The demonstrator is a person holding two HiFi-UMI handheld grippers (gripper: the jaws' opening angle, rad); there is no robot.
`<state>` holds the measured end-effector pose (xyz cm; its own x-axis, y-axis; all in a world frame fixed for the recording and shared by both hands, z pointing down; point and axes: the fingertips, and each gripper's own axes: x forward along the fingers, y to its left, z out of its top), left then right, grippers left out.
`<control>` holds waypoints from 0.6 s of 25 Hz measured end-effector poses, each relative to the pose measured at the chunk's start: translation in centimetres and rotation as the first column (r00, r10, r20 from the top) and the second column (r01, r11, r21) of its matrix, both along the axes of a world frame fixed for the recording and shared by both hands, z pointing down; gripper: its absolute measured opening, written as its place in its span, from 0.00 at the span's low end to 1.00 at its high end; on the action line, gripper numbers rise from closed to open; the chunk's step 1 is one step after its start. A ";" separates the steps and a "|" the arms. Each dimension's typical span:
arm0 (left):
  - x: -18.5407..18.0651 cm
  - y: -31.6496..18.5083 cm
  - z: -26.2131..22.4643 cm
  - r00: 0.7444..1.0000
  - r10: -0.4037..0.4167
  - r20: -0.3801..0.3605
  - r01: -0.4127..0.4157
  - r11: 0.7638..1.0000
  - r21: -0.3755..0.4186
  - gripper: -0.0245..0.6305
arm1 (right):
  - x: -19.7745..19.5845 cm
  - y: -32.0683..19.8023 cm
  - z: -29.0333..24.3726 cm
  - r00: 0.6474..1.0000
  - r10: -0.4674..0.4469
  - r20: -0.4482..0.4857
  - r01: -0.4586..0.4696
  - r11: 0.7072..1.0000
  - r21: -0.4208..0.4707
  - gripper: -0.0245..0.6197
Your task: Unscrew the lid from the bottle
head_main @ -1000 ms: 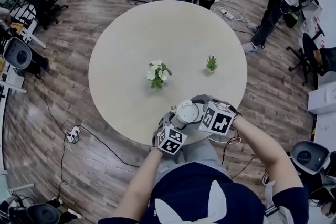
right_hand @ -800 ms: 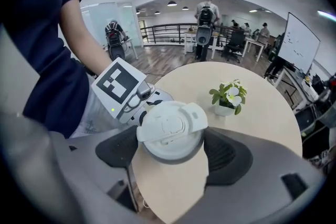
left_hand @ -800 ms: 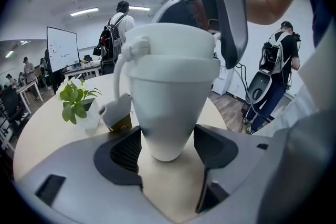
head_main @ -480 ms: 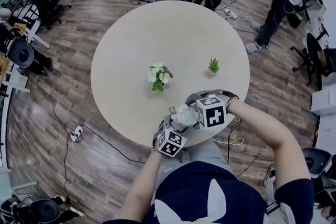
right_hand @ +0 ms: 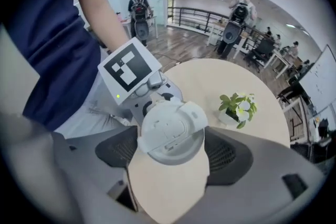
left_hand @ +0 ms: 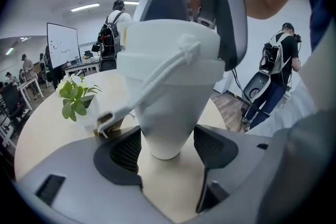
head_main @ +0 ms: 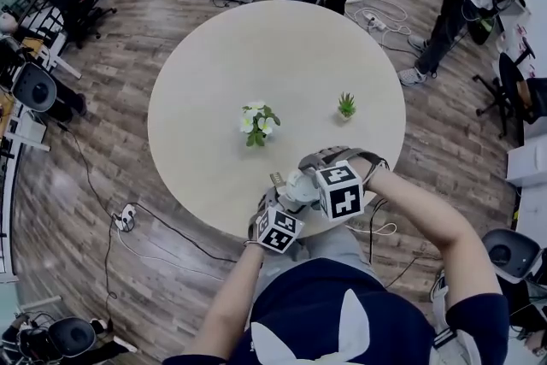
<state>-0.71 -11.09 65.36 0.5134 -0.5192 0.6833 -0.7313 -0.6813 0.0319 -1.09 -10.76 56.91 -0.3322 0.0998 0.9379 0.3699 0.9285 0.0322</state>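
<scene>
Bottle [left_hand: 167,113]: tapered, smooth white plastic w/ round lid [right_hand: 170,134].

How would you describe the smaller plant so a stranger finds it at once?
Start at the round beige table. Two potted plants stand near its centre; the smaller plant is the right one in the head view. It has only spiky green leaves, while the flowering plant bears white blossoms.

Left grey two-jaw claw [left_hand: 167,147] angled down, pads clamped on base of white plastic bottle [left_hand: 168,113]. Right grey two-jaw claw [right_hand: 170,152] pointing steeply down, pads pressing round white lid [right_hand: 170,134]. Bare forearms [head_main: 417,214] bent inward.
</scene>
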 end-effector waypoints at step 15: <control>-0.1 0.0 0.1 1.000 -0.006 -0.001 0.006 1.000 -0.016 0.53 | -0.6 -3.2 -2.8 0.289 0.858 0.425 -0.815 0.454 -0.361 0.69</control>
<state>-0.80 -11.13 65.42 0.5112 -0.5111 0.6910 -0.7352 -0.6765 0.0436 -1.66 -13.95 54.08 -0.6484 -0.4664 0.6017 -0.6658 0.7307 -0.1511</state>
